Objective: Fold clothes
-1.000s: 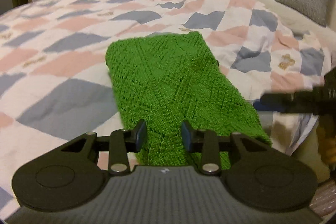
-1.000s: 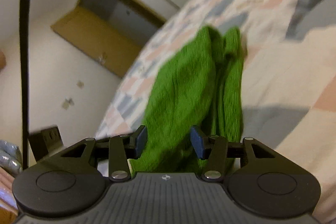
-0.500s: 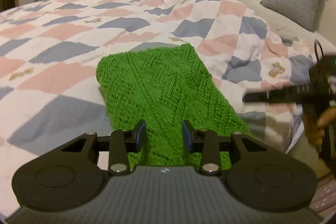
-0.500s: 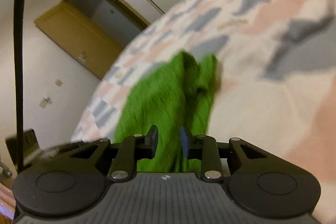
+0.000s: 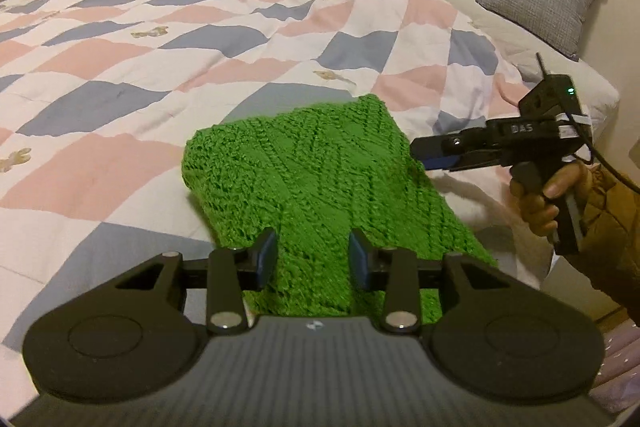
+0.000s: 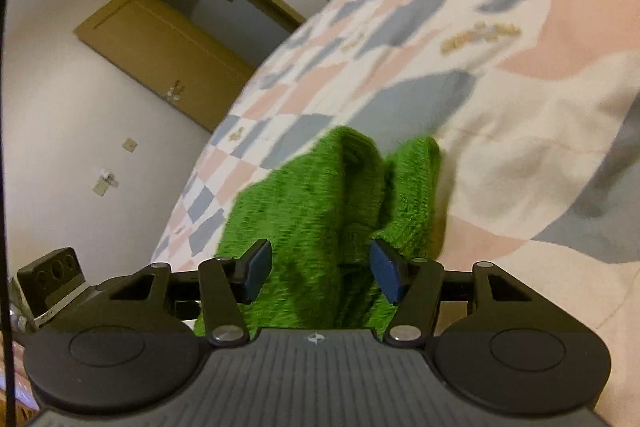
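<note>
Your green knitted garment [image 5: 316, 179] lies on the checked quilt [image 5: 168, 39] near the bed's near-right edge, as a long, narrow band running from the near edge toward the far left. Its top face is flat, and the right wrist view shows at least two layers stacked along the right side [image 6: 412, 187], so it is already doubled over lengthwise.

Your left gripper [image 5: 313, 259] hovers over the near end of the knit with its fingers spread and nothing between them. Your right gripper [image 6: 318, 271], held in your right hand [image 5: 540, 199], comes in from the right at the garment's long edge; its fingers are also parted and pinch nothing, though fabric shows in the gap.

As a judgement, the lengthwise folding looks done, while the band is long enough that a crosswise fold, near end to far end, could remain. Equally, this could be the shape you mean to leave. The pictures do not settle which.
</note>
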